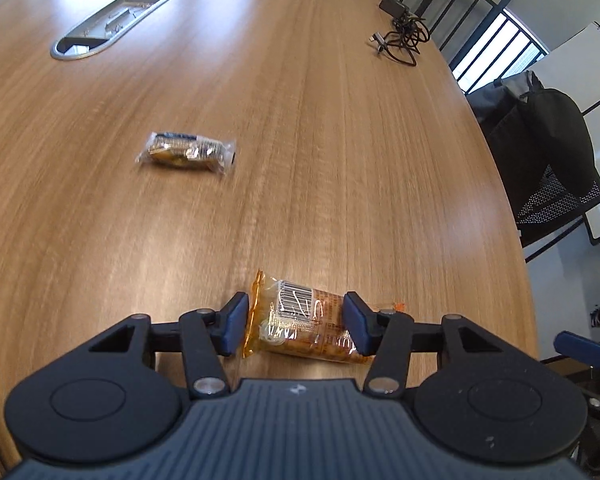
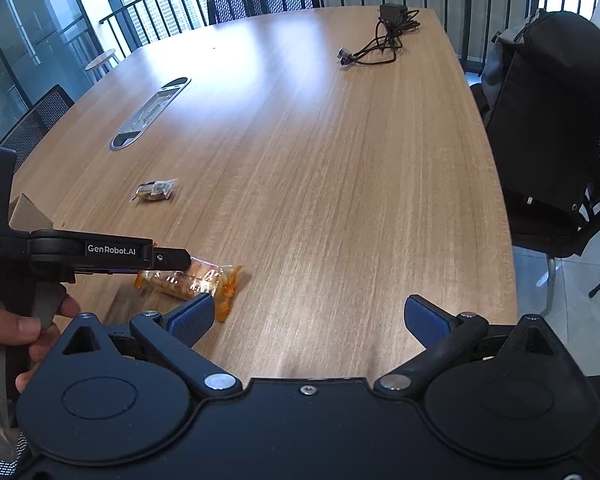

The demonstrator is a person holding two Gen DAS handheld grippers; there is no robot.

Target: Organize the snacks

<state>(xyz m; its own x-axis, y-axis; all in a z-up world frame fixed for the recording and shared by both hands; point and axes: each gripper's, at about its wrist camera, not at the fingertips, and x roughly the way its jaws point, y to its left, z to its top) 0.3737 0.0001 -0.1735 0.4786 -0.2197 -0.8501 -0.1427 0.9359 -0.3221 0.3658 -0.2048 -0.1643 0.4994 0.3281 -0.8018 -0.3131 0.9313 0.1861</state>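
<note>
An orange snack packet (image 1: 306, 318) with a barcode lies between the blue pads of my left gripper (image 1: 298, 326), which is closed on it just above the wooden table (image 1: 300, 140). It also shows in the right wrist view (image 2: 196, 280), held by the left gripper. A second, clear snack packet (image 1: 186, 151) lies farther out on the table; it also shows in the right wrist view (image 2: 156, 191). My right gripper (image 2: 310, 320) is open and empty near the table's front edge, to the right of the orange packet.
A metal cable hatch (image 1: 112, 22) sits in the table's far left. A black charger with tangled cable (image 2: 384, 34) lies at the far right corner. A chair with a black jacket (image 2: 552, 120) stands at the right. A cardboard box (image 2: 28, 216) sits at the left.
</note>
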